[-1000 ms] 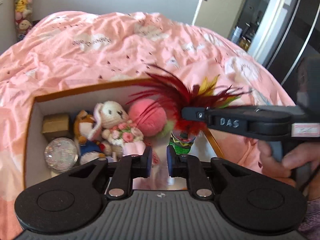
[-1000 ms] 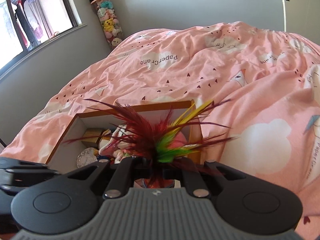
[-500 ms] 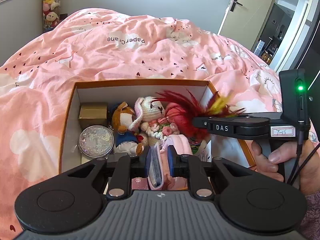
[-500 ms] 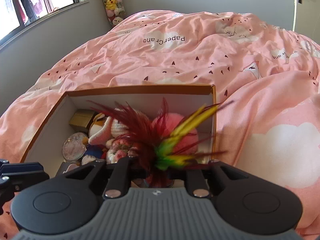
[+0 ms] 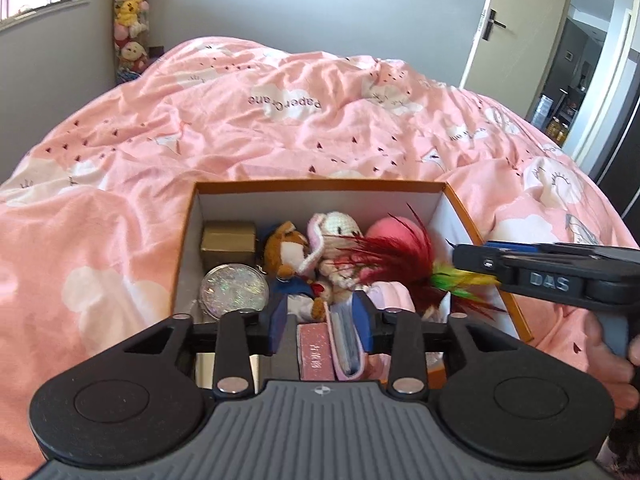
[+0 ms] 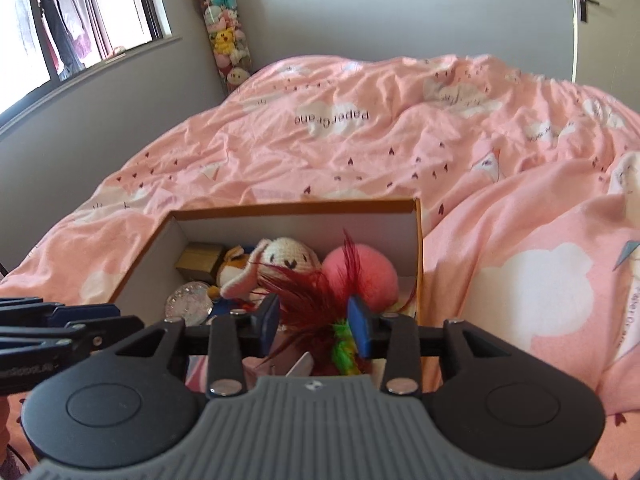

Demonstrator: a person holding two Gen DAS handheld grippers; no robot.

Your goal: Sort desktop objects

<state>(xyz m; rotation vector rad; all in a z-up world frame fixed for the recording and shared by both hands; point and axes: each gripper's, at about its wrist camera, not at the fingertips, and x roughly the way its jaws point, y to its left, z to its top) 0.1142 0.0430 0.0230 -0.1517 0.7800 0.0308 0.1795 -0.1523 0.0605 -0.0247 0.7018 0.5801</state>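
Cardboard box (image 5: 456, 216) with orange rim and white inner walls, open-topped, on a rumpled pink quilt (image 5: 280, 120) printed with white clouds and small dark hearts.

Inside, along the far wall from left to right: small gold box (image 5: 229, 238), orange-and-white fox plush (image 5: 286, 250) in blue clothing, cream crocheted bunny (image 5: 336, 226) with pink-lined ears, round fuzzy pink ball (image 5: 394, 230). Just in front of the gold box, a round glittery silver disc (image 5: 235, 290), flat on the floor of the box.

At the near end, a small pink-covered booklet (image 5: 347, 334) standing on edge, page edges showing, with a dark pink flat case (image 5: 315, 352) lying just beside it on the left.

Left gripper (image 5: 322, 324) over the near end of the box, jaws opening, blue pads spread to either side of the booklet and the pink case; right pad close against the booklet's cover, whether touching cannot be told.

Feather toy (image 6: 316, 312) low in the right near part of the box: long dark red plumes fanning up and leftward across the bunny and ball, a short tuft of bright green and yellow at the base.

Right gripper (image 6: 314, 320) with jaws opening, blue pads parted, feathers between them but not pinched. Seen from the left wrist view as a black body marked "DAS", a hand (image 5: 612, 364) on its grip.
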